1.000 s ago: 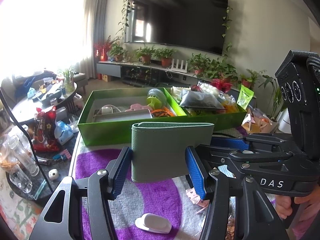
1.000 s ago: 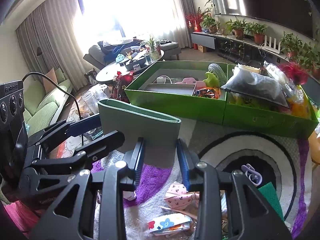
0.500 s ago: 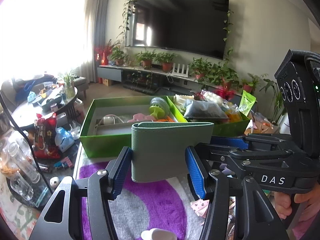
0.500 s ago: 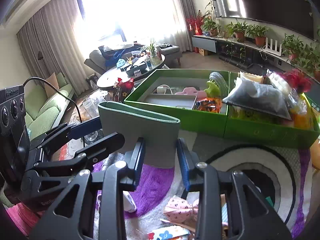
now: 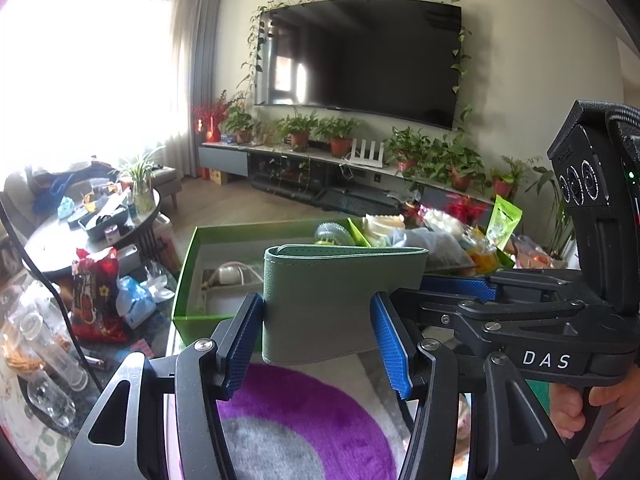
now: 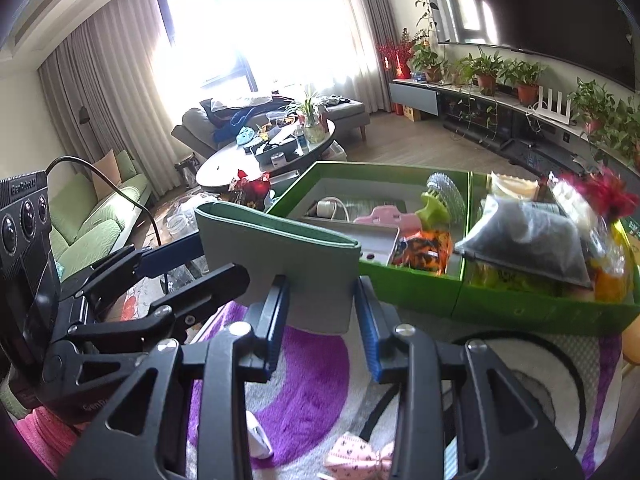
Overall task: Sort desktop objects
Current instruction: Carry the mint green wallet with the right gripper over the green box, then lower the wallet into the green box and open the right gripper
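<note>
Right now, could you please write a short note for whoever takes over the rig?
Left tool: shut on the grey-green case, left end.
Right tool: shut on its right end.
Case: held upright above the purple rug, short of the green box.
Done: the box already holds items in both compartments.
Left: place the case, then sort the pink bow and other bits on the rug.

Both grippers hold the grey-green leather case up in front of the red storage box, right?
Not quite: the storage box is green, not red, as the right wrist view shows. The left gripper and right gripper do hold the grey-green leather case up before it.
</note>
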`<state>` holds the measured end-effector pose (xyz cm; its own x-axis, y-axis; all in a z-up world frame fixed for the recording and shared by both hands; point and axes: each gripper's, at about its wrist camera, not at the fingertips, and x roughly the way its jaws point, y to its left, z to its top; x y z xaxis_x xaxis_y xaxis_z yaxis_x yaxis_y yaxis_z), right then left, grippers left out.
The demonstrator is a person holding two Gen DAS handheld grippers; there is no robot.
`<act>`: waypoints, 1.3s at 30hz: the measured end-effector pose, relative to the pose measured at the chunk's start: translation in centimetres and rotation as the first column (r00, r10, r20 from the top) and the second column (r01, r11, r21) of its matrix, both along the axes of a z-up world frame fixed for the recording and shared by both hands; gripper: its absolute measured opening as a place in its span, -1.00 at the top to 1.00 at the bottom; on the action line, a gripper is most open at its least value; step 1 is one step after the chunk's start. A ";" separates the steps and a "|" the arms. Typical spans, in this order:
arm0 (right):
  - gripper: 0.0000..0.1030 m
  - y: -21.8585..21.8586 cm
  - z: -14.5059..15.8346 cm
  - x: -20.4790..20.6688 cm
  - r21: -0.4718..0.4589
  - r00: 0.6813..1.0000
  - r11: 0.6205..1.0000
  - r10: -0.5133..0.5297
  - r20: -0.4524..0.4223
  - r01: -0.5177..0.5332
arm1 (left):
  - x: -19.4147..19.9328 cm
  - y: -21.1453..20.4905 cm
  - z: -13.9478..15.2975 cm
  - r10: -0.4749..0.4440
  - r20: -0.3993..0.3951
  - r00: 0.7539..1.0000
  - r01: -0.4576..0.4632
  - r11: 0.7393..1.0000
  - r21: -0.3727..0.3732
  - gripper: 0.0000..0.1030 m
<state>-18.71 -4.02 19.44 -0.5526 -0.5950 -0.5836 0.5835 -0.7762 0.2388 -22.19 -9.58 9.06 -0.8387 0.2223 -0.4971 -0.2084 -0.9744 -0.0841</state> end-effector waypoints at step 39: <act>0.30 -5.2 -1.3 -15.0 -0.030 0.995 0.999 0.014 0.096 -0.011 | -14.8 -4.2 -1.7 0.036 0.092 0.995 -0.039 0.999 0.029 -0.09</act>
<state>-33.66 -9.24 18.12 -0.4876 -0.6193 -0.6153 0.5663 -0.7608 0.3170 -37.04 -13.77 7.31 -0.7979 0.2078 -0.5658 -0.1616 -0.9781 -0.1313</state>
